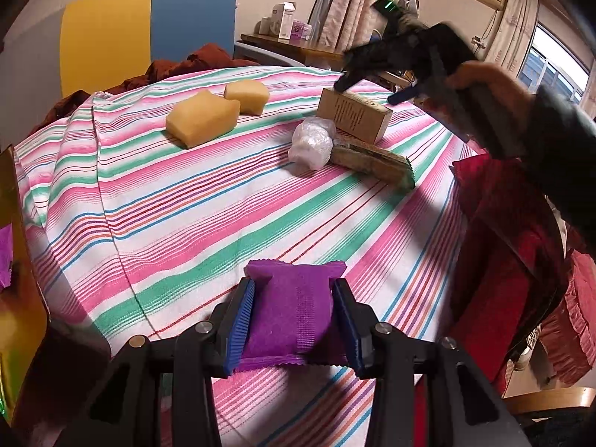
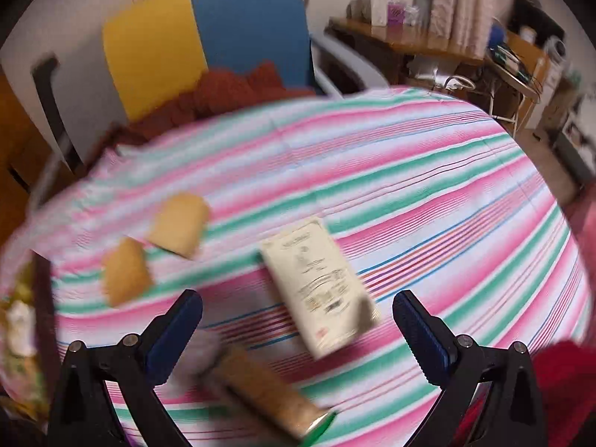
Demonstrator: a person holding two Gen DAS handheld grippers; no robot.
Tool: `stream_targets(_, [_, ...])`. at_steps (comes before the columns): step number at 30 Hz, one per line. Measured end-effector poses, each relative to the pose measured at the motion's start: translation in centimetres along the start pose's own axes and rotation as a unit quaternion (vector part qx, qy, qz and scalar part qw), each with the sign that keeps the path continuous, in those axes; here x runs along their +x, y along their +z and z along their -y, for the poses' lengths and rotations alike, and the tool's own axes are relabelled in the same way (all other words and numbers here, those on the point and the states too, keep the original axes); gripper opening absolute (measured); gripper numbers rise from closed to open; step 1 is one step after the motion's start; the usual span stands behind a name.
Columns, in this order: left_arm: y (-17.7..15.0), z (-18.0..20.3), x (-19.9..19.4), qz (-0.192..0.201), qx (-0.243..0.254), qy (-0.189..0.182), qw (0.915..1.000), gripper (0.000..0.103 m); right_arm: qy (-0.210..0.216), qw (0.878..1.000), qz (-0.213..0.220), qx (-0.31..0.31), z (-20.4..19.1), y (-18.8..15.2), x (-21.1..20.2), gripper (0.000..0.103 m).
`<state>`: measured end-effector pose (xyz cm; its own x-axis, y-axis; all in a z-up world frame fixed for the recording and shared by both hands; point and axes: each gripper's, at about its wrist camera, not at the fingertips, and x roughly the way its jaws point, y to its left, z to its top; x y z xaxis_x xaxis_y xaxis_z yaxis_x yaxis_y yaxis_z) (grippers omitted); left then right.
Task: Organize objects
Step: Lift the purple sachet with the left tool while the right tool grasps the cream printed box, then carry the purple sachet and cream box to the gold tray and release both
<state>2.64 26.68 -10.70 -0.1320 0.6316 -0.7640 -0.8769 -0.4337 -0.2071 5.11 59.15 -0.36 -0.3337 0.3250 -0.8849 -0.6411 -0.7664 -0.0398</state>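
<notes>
Striped tablecloth [image 1: 186,201]; two yellow sponges [image 1: 203,117], cardboard box [image 1: 354,113], plastic wad [image 1: 311,141], biscuit pack [image 1: 372,162]

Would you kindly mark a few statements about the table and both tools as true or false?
1. The left tool grips a purple packet. True.
2. The right tool holds the cream box. False: its jaws are open and empty, above the box.
3. Two yellow sponge-like blocks lie on the striped cloth. True.
4. The white plastic bundle lies far from the box. False: it lies right beside it.
</notes>
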Motion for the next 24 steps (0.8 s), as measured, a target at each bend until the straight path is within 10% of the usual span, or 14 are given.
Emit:
stream_targets(4, [0.1, -0.2, 0.0, 0.002, -0.006, -0.004, 1.0000, 0.043, -0.018, 0.999, -0.043, -0.007, 0.5, 0.6, 4.4, 0.100])
stream_targets(9, [0.2, -0.1, 0.1, 0.000, -0.012, 0.006, 0.9999, 0.043, -0.031, 0.997, -0.060, -0.031, 0.6, 0.1, 6.2, 0.053])
stream_targets(24, [0.8, 1.0, -2.3, 0.021, 0.001, 0.044, 0.9988, 0.041, -0.020, 0.998, -0.014, -0.055, -0.7, -0.1, 3.9, 0.053])
